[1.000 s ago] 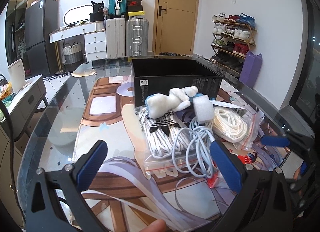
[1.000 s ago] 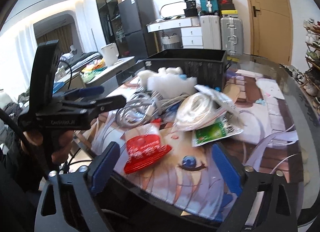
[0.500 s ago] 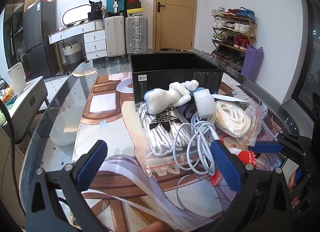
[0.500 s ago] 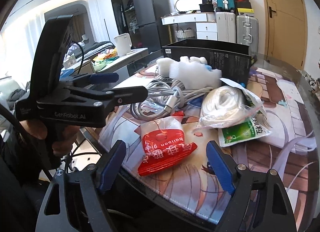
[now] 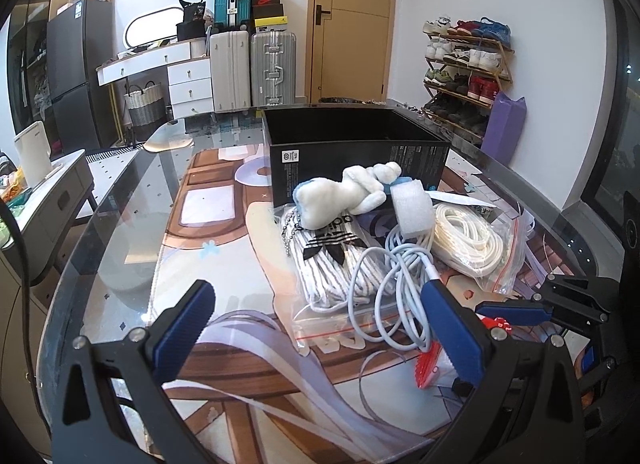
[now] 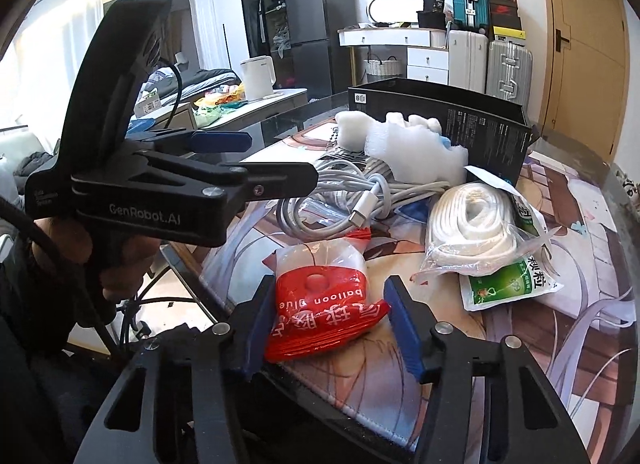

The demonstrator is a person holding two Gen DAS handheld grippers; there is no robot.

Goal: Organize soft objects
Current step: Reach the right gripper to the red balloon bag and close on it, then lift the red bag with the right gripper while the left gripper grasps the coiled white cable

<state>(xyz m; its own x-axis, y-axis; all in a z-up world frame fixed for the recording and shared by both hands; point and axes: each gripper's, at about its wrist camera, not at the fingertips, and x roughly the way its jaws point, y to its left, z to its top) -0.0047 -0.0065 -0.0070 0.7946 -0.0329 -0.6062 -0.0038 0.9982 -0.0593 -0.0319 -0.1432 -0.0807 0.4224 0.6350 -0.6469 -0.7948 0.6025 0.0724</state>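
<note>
A red balloon packet (image 6: pixel 324 312) lies at the table's near edge between the fingers of my right gripper (image 6: pixel 332 328). Its jaws are closing, and both blue pads touch the packet's sides. My left gripper (image 5: pixel 318 328) stands open over the printed mat with nothing between its fingers. Just ahead of it is a zip bag of striped socks (image 5: pixel 332 260) under a coiled white cable (image 5: pixel 384 284). A white plush toy (image 5: pixel 352 192), a foam block (image 5: pixel 412 208) and a bag of white rope (image 5: pixel 468 240) lie in front of the open black box (image 5: pixel 352 136).
A green packet (image 6: pixel 508 284) lies beside the rope bag. The glass table edge (image 5: pixel 100 248) curves round on the left. In the right wrist view, the left gripper (image 6: pixel 276 160) and the hand holding it fill the left side. Suitcases and a shoe rack stand far behind.
My right gripper moved in over the red packet and its jaws narrowed from wide open to either side of it. The left gripper stayed where it was.
</note>
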